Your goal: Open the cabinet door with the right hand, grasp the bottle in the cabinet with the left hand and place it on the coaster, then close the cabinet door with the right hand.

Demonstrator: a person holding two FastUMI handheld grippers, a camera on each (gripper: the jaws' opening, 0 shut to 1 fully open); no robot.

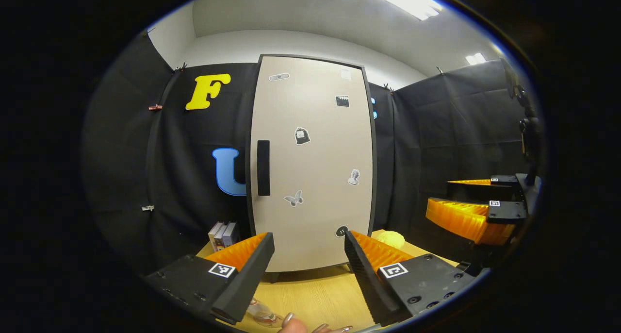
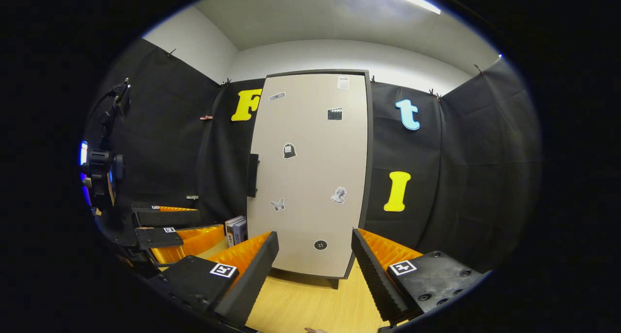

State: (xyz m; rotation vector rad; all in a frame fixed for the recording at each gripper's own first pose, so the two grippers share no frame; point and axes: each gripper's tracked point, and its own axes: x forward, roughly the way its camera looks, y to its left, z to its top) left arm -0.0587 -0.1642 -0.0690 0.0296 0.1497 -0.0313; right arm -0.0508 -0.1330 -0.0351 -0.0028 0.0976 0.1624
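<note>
A booth walled in black cloth, with a pale wooden table (image 2: 301, 304) at the bottom and a strip light on the ceiling; on the table, upright against the back wall, a tall beige cabinet (image 1: 310, 168), its door (image 2: 310, 177) closed and dotted with small stickers; on the door's left edge, a dark vertical handle (image 1: 263, 168), also visible at (image 2: 252, 175); beside the cabinet's lower left corner, a few small books (image 1: 223, 235); at its lower right, something yellow and fluffy (image 1: 390, 238), possibly the coaster, but too small to tell.

Left gripper (image 1: 308, 270) low over the table, jaws spread wide, nothing between them; right gripper (image 2: 314, 270) likewise spread and empty, pointed at the lower part of the door, well apart from the handle. Right gripper also seen at the right edge of the left gripper view (image 1: 473, 211); left gripper seen at the lower left of the right gripper view (image 2: 167, 233).

Bottle presumably inside the closed cabinet, hidden; no step of the task done yet. Near the lower edge of the left gripper view, something clear, like glass or plastic (image 1: 262, 313), not identifiable.

Door probably stiff and light on its hinges; best taken at the middle of the handle, fingers on both sides, then pulled in an arc. Bottle likely smooth and slippery; safer grasped at the body, upright, with firm but gentle pressure.
</note>
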